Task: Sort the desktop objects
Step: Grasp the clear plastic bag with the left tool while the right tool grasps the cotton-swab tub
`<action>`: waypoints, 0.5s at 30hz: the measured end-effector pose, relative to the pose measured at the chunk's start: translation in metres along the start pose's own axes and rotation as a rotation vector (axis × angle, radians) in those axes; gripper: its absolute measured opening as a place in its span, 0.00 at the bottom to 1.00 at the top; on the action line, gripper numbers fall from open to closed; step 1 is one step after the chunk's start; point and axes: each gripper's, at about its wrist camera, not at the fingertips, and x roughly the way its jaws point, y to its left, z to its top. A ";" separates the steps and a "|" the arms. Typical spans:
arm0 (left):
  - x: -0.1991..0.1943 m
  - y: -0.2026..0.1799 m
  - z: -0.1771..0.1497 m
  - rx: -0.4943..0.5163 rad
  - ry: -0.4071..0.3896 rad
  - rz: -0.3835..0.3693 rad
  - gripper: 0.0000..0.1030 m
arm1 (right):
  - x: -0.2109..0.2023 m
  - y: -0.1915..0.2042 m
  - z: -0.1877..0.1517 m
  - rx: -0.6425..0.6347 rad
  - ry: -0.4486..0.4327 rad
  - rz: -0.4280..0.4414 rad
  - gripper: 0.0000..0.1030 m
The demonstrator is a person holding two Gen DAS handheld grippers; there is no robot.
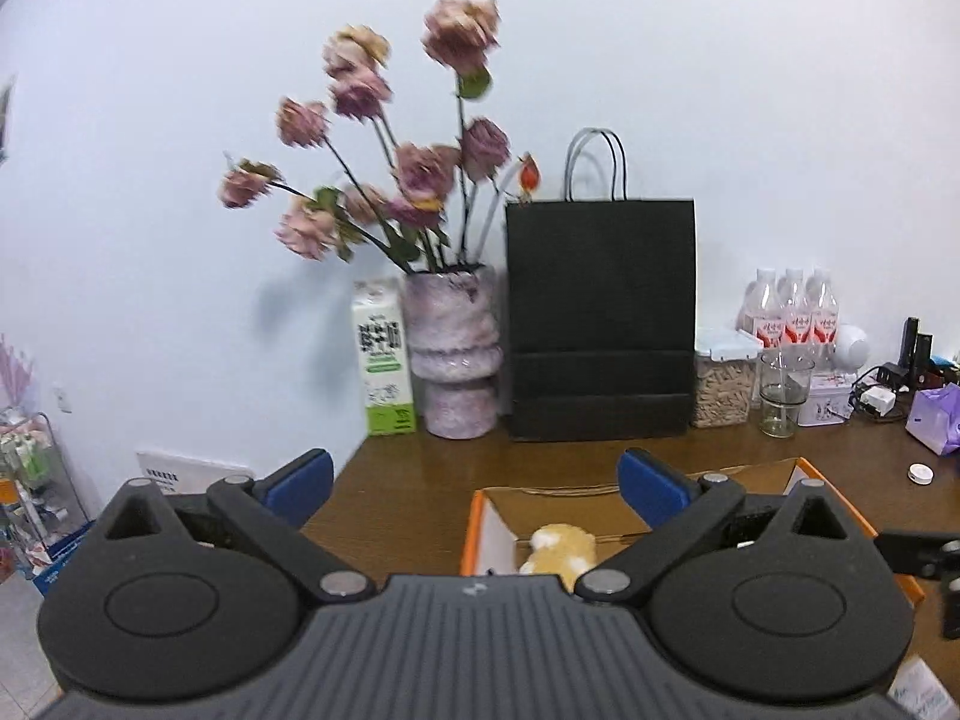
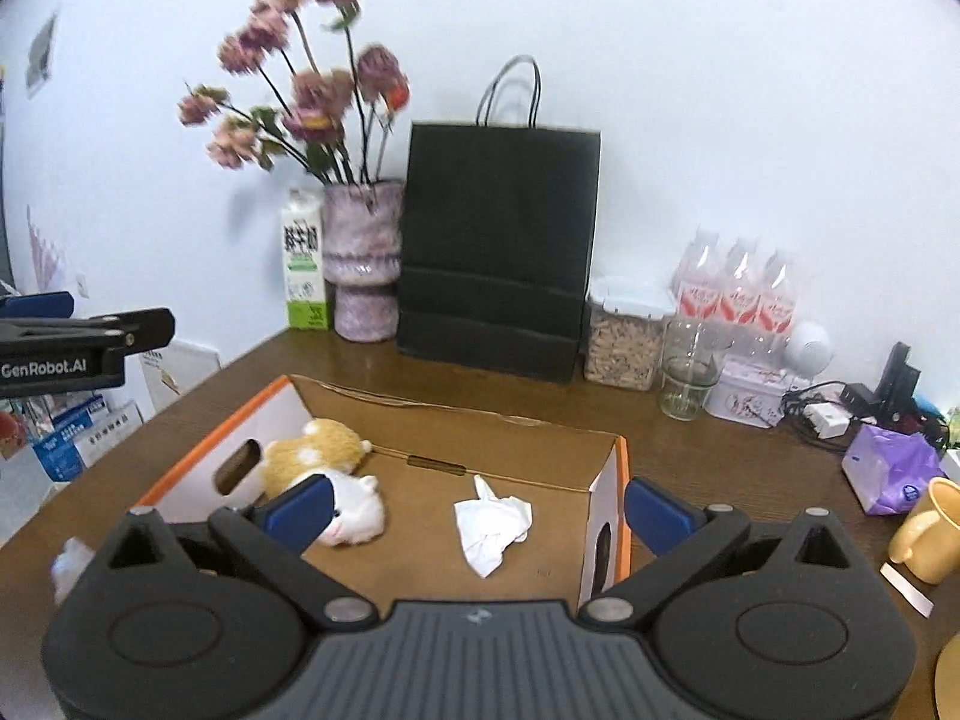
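Both claws, the left claw and right claw, gape released and empty above the cardboard box on the counter, where the plush toy and crumpled tissue lie collected, apparently sorted.

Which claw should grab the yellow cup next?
The right claw, probably. The yellow cup sits on the table just to its right side, close by, and the claw is open with nothing in it. The left claw is open too, but its camera does not show the cup at all.
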 end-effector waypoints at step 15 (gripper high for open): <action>-0.080 0.048 -0.089 -0.025 0.009 0.046 1.00 | -0.064 0.013 -0.098 0.030 -0.023 -0.013 1.00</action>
